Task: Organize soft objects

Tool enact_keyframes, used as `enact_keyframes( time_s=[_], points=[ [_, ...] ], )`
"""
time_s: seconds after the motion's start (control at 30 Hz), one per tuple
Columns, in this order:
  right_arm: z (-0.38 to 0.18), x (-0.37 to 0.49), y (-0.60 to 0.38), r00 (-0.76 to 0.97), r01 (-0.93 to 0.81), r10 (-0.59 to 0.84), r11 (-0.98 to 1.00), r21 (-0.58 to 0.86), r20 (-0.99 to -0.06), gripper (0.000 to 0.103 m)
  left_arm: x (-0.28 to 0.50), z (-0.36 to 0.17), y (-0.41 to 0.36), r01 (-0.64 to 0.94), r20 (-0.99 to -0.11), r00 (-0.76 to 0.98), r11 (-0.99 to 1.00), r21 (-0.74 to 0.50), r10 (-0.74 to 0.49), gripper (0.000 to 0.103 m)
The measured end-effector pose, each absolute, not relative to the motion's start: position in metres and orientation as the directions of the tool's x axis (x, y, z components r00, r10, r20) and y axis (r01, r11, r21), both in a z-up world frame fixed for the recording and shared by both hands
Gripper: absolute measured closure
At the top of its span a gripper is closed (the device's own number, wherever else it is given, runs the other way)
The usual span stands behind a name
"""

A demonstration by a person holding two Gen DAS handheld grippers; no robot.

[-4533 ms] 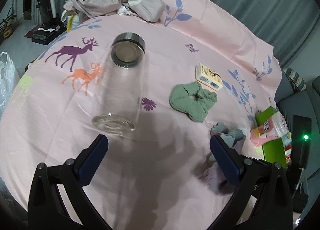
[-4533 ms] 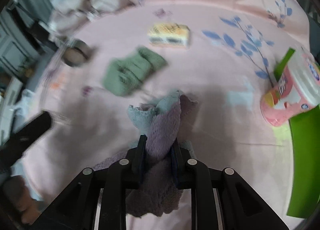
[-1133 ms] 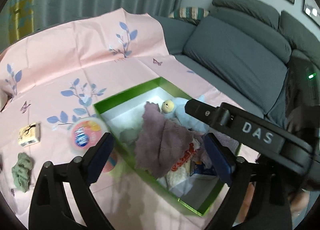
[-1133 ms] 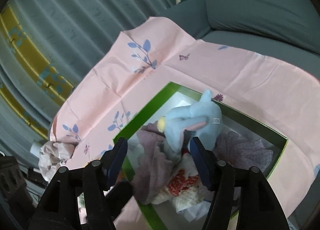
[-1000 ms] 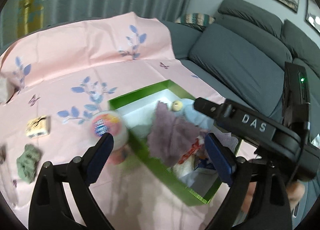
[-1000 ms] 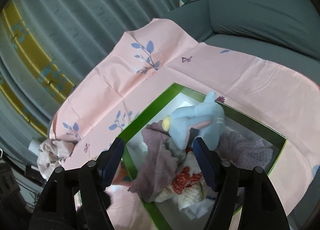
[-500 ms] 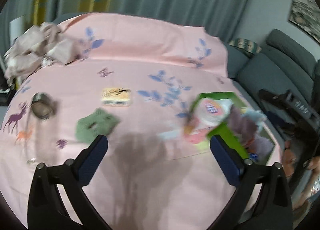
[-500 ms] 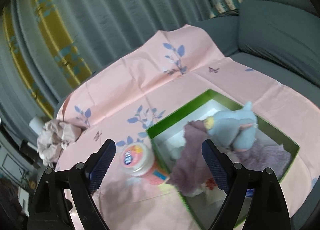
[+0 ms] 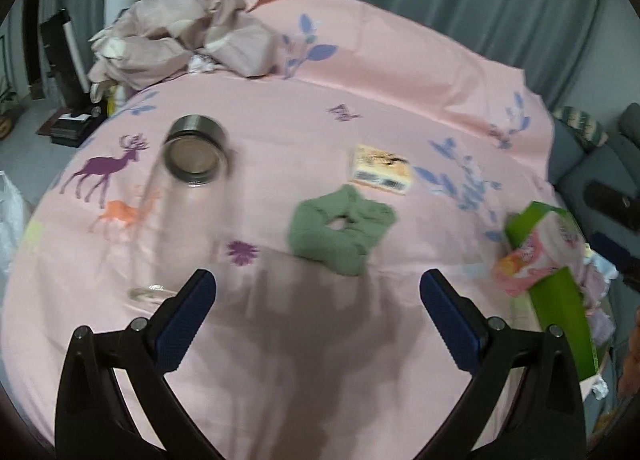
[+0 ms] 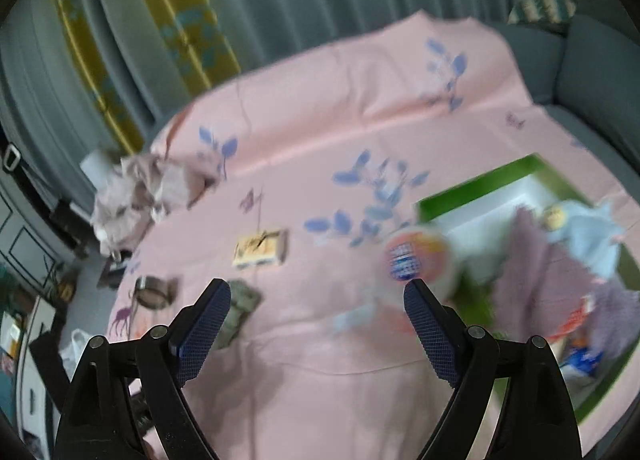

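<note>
Tabletop (image 9: 360,72) under a pink printed cloth fills both of your views, with a grey sofa (image 10: 600,72) past its far right corner. Heap of crumpled pale fabric (image 9: 180,36) sits at the far left edge. The green box (image 10: 480,184) stands on the right side; inside it you have a purple towel (image 10: 532,260) draped against the near wall, a light blue plush (image 10: 588,236) behind it, and more soft items deeper in, too blurred to tell apart.

Your left claw (image 9: 318,292) hangs released over bare cloth, nothing between its blue pads (image 9: 184,324). Your right claw (image 10: 316,308) is spread too and grasps nothing.

A glass bottle (image 9: 176,196) with a metal cap lies on its side to the left, over the deer prints. The green scrunchie (image 9: 340,228) lies loose near the middle of the tabletop, ahead of your left claw and well apart from the box. A pink tub (image 9: 532,256) rests just beside the box's near corner, apparently touching it. A small cream carton (image 9: 380,168) lies just beyond the scrunchie.
</note>
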State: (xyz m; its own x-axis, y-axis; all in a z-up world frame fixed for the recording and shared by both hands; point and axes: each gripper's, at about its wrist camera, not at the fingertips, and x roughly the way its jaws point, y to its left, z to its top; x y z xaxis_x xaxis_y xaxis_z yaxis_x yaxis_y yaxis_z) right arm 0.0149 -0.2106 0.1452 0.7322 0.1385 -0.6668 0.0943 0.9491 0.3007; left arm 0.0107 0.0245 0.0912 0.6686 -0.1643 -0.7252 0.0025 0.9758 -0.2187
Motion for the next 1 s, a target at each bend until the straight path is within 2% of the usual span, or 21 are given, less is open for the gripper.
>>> enact_keyframes(
  time_s=[0.23,0.53,0.7,0.73,0.77,1.0],
  points=[
    [0.108,0.105,-0.136,0.559,-0.003,0.222,0.964,0.265,-0.799,0.014,0.013,0.092,0.046,-0.042,-0.732,0.661,0.967,-0.253,-0.163,0.002],
    [0.051,0.198,-0.093,0.425,0.051,0.096,0.990,0.130,-0.900,0.014,0.016,0.095,0.064,-0.078,-0.735,0.657,0.955,-0.285,-0.166,0.002],
    [0.030,0.212,-0.097,0.403,0.084,0.070,0.990,0.113,-0.913,0.015,0.018,0.096,0.066,-0.079,-0.738,0.652,0.952,-0.295,-0.175,0.002],
    [0.029,0.211,-0.099,0.410,0.086,0.065,0.990,0.109,-0.910,0.026,0.018,0.095,0.066,-0.078,-0.739,0.650,0.952,-0.298,-0.178,0.002],
    [0.029,0.210,-0.100,0.412,0.082,0.071,0.990,0.114,-0.908,0.029,0.018,0.095,0.066,-0.077,-0.739,0.649,0.951,-0.298,-0.180,0.002],
    [0.061,0.163,-0.119,0.465,0.051,0.130,0.984,0.173,-0.876,0.029,0.018,0.094,0.065,-0.080,-0.742,0.647,0.952,-0.295,-0.176,0.002]
  ],
)
